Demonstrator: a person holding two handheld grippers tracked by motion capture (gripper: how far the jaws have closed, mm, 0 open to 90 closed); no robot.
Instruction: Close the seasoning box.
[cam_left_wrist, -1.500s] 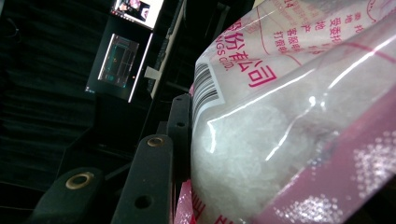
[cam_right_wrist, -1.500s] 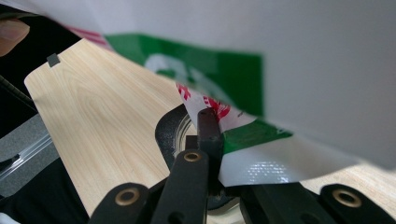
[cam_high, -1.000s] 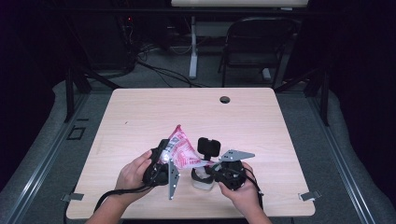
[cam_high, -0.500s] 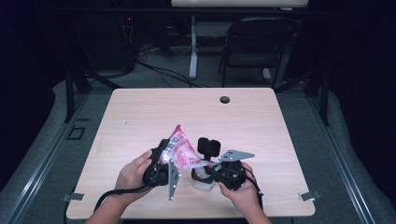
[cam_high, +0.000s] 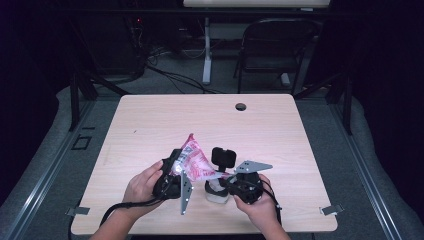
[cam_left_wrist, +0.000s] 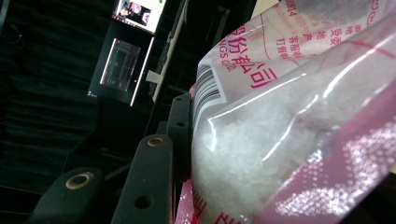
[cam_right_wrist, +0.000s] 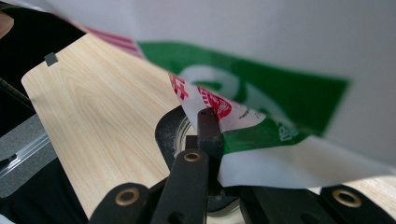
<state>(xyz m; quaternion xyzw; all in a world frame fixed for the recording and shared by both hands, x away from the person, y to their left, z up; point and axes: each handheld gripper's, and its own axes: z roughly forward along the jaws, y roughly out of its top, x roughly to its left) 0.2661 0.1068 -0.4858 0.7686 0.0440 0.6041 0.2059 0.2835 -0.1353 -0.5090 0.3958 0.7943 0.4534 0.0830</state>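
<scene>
on the light wooden table (cam_high: 150, 125), near its front edge, two hands work on a pink-and-clear plastic bag (cam_high: 194, 161) of white granules. the left hand (cam_high: 142, 184) holds the left gripper (cam_high: 176, 167), whose jaws pinch the bag's left side; in the left gripper view the bag (cam_left_wrist: 289, 121) presses right against the inner face of the black jaw, with a barcode and pink printed characters on the film and the white grains packed behind the clear part. the bag stands tilted, its pointed corner up and toward the table's middle, its lower end sloping down to the right.

the right hand (cam_high: 260, 207) holds the right gripper (cam_high: 226, 181), which reaches leftward to the bag's lower right edge. in the right gripper view its jaws are pressed together on a thin fold of the bag (cam_right_wrist: 261, 140), here showing white film with green and red print, and a dark round rim sits on the table just beyond the jaws. in the high view a small white container (cam_high: 217, 192) rests on the table just below that edge of the bag, between the two grippers. a round dark cable hole (cam_high: 240, 106) lies well apart, near the table's far edge. a folding chair (cam_high: 272, 50) stands on the floor beyond the table.
</scene>
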